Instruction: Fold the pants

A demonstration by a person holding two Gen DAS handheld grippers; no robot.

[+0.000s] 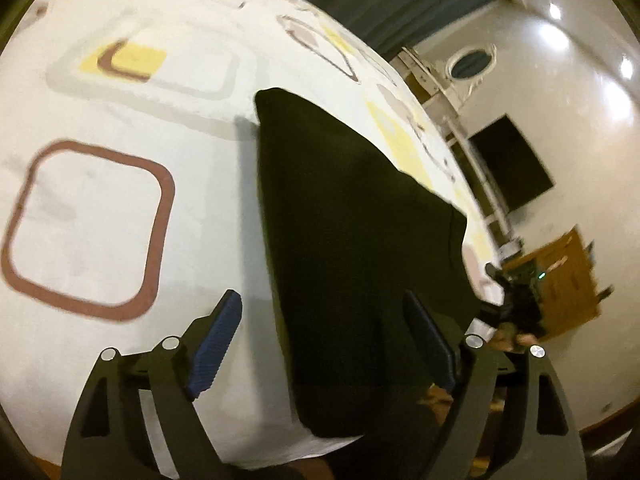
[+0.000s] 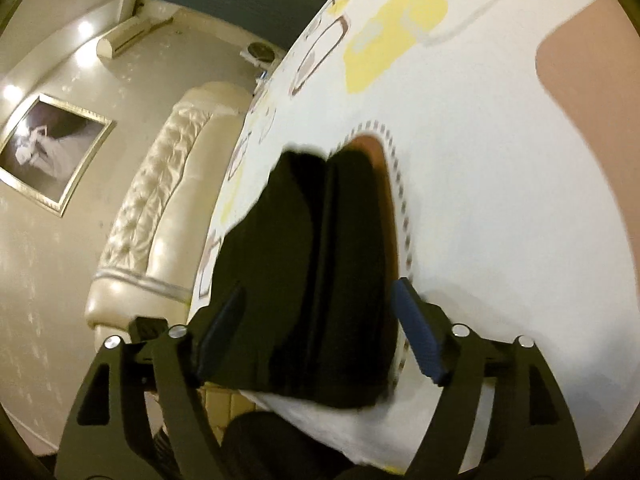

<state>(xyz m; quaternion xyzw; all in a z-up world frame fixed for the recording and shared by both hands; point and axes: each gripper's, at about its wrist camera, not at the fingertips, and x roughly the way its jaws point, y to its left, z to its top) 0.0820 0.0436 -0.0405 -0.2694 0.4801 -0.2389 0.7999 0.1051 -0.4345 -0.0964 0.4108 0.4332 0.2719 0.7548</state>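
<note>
left wrist view: the white bedsheet with brown and yellow rounded squares (image 1: 132, 208) is spreading across the left, the left gripper (image 1: 324, 344) is hanging with its jaws wide apart and gripping nothing, and the dark folded pants (image 1: 352, 232) are lying on the sheet between and beyond its blue-padded fingers (image 1: 216, 344). right wrist view: a cream tufted headboard (image 2: 160, 216) is showing at left; the right gripper (image 2: 320, 328) is likewise gaping empty over the pants.

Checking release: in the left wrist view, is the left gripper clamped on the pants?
No. The left gripper stands open, its pads clear of the dark pants lying on the bed.
</note>
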